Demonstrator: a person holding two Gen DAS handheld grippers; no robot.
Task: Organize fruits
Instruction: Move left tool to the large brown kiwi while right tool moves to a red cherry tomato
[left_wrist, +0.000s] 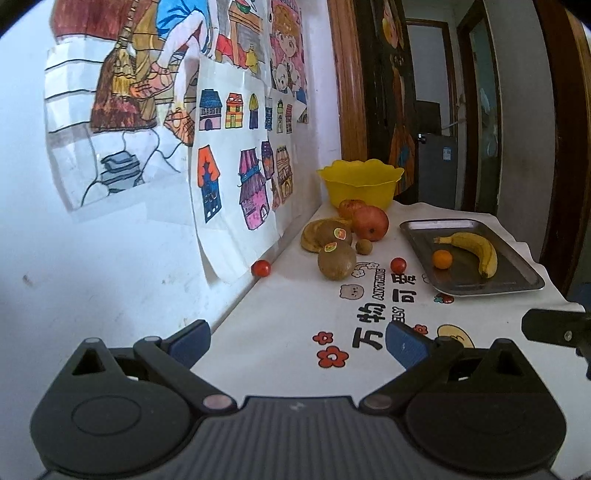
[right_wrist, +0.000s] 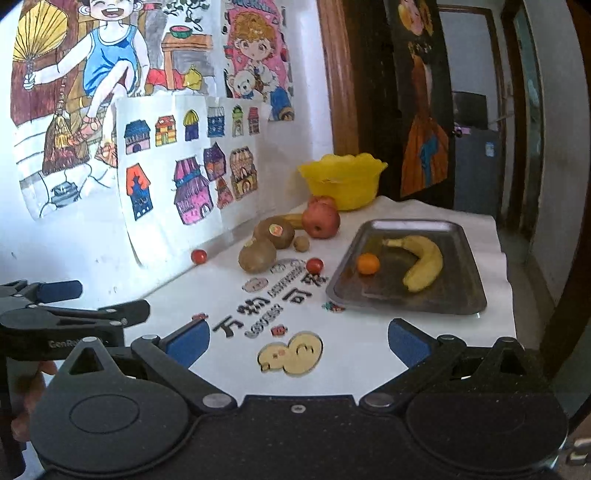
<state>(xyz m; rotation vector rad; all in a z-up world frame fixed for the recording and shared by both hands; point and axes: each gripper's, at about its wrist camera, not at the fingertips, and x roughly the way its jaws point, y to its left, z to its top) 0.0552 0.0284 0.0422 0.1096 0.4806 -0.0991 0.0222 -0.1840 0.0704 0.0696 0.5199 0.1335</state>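
While both grippers' fingers (left_wrist: 406, 345) (right_wrist: 408, 341) gape empty, the fruit pile (left_wrist: 343, 236) lies well beyond them, beside the tray (right_wrist: 458, 295).

Your two wrist views are daylit, soft and fairly even, brightest on the white wall (left_wrist: 44, 236) at left. The doorway (left_wrist: 436, 110) at right stays dim. You get glare along the far rim of the metal tray (right_wrist: 410, 225) and a faint shadow under the banana (right_wrist: 421, 266). Fisheye bends the door frame (left_wrist: 347, 74); corners vignette black. Focus is soft throughout, with mild colour noise.
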